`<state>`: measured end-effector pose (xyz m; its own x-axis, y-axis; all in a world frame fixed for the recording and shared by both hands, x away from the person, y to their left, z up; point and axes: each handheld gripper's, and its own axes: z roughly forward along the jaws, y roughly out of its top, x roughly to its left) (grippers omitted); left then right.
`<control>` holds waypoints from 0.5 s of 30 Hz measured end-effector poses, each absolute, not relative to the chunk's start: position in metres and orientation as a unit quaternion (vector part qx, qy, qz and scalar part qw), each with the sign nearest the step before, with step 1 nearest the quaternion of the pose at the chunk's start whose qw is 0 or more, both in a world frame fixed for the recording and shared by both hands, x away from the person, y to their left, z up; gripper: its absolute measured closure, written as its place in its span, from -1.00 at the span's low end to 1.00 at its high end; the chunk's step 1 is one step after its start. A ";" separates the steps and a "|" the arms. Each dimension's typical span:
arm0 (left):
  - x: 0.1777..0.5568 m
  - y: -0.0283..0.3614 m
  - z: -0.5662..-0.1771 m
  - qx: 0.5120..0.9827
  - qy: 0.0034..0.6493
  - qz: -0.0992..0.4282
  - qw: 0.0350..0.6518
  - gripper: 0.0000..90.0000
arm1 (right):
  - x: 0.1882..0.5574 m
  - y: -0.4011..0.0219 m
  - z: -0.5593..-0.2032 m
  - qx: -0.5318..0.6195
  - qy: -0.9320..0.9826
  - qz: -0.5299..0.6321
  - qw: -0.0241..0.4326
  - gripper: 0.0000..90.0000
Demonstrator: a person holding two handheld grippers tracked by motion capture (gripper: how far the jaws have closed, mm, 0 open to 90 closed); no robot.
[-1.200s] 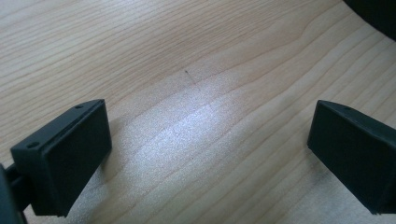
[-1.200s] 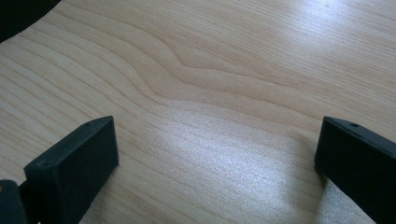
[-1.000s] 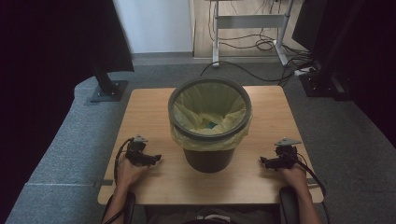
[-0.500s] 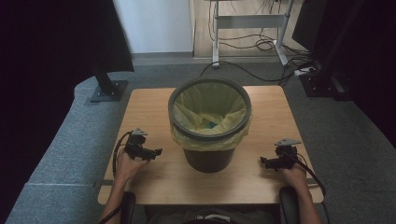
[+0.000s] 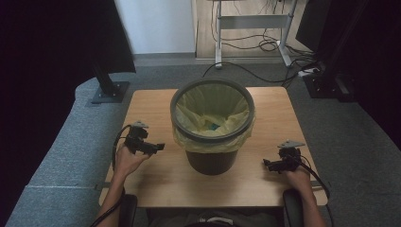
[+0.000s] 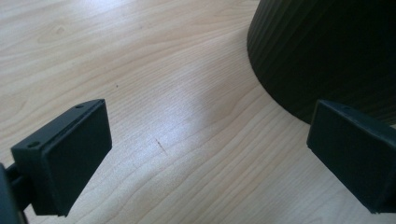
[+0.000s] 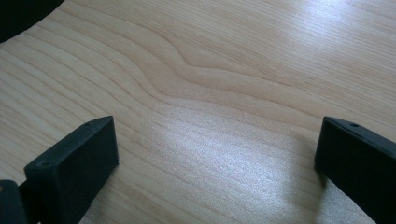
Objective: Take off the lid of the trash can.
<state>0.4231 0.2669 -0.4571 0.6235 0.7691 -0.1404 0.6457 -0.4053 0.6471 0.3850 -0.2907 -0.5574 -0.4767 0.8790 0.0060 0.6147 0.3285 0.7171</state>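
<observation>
A dark round waste bin (image 5: 211, 158) with a pale yellow bag liner (image 5: 189, 111) stands in the middle of the wooden table (image 5: 151, 101). A small teal scrap (image 5: 213, 126) lies in the bag. My left gripper (image 5: 160, 147) hovers left of the bin, open, pointing at its side; in the left gripper view the gripper (image 6: 205, 154) frames bare wood with the bin wall (image 6: 327, 51) close at the upper right. My right gripper (image 5: 265, 163) sits right of the bin near the front edge, open; the right gripper view shows it (image 7: 215, 163) over bare wood.
Grey floor surrounds the table. A black stand base (image 5: 109, 91) sits off the far left corner. Cables (image 5: 265, 47) and a desk frame (image 5: 250, 21) lie beyond the far edge. Dark equipment (image 5: 331, 80) stands at the far right.
My left gripper has moved forward, away from the person, along the bin's left side. The right gripper and the bin have stayed put.
</observation>
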 end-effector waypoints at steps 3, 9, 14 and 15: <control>0.425 0.266 -0.449 0.836 0.424 0.090 0.337 -1.00 | 0.385 -0.291 -0.557 0.471 0.791 0.336 0.197 -1.00; 0.429 0.264 -0.433 0.836 0.422 0.086 0.338 -1.00 | 0.385 -0.291 -0.557 0.470 0.792 0.336 0.197 -1.00; 0.432 0.261 -0.419 0.838 0.417 0.085 0.341 -1.00 | 0.385 -0.291 -0.557 0.470 0.792 0.336 0.197 -1.00; 0.433 0.260 -0.416 0.839 0.416 0.086 0.341 -1.00 | 0.385 -0.291 -0.557 0.470 0.792 0.336 0.197 -1.00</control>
